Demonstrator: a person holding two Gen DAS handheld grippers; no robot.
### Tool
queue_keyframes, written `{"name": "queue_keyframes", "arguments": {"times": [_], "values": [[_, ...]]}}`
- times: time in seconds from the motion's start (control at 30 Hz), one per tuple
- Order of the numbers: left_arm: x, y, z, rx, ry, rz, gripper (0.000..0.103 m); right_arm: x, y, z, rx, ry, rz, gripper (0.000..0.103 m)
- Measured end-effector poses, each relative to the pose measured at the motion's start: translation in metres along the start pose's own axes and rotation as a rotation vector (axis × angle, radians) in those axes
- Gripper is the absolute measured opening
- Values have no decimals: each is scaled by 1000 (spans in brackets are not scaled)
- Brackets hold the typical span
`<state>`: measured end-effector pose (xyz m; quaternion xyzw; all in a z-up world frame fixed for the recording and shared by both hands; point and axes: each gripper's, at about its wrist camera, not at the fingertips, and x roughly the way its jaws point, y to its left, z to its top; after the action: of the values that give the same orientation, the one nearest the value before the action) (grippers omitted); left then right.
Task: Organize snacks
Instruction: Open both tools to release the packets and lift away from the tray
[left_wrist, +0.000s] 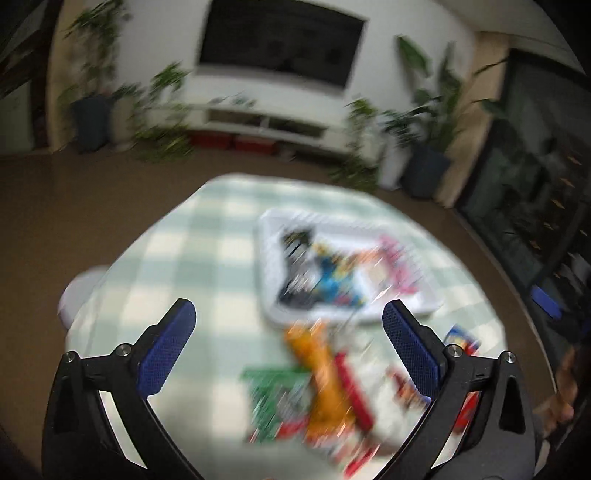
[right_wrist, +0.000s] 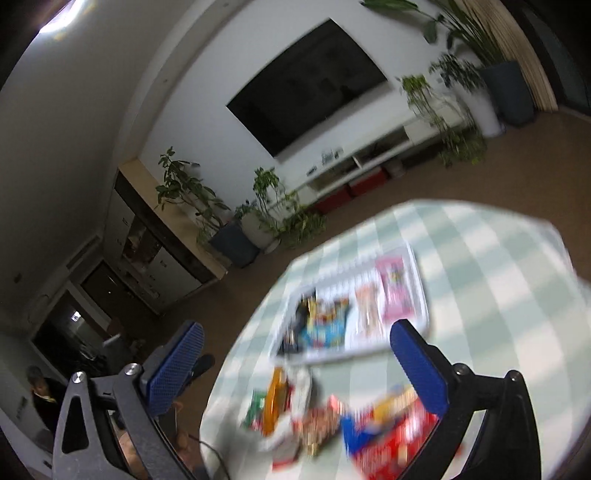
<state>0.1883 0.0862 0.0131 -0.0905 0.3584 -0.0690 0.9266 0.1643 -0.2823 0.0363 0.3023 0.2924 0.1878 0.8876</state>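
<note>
Green-checked round table (left_wrist: 177, 258), white tray (left_wrist: 269, 258), wall TV (left_wrist: 280, 44), potted plants (right_wrist: 184, 192), both grippers spread wide, empty

Legible text: none. The printing on my snack packets (left_wrist: 325, 384), both loose on the checked tablecloth (left_wrist: 177, 258) and laid in the white tray (left_wrist: 269, 236), is smeared by motion blur. The dark wall screen (left_wrist: 280, 44) shows no readable characters.
</note>
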Motion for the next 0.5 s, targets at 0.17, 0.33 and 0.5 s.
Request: {"name": "queue_keyframes", "arguments": {"times": [0.17, 0.33, 0.5], "values": [[-26, 30, -56, -141, 44, 28, 103, -30, -35, -55, 188, 50, -89, 103], [-52, 24, -97, -112, 43, 5, 103, -42, -49, -95, 255, 171, -305, 97], [-61, 2, -132, -48, 80, -6, 103, -50, -16, -104, 131, 140, -320, 99]]}}
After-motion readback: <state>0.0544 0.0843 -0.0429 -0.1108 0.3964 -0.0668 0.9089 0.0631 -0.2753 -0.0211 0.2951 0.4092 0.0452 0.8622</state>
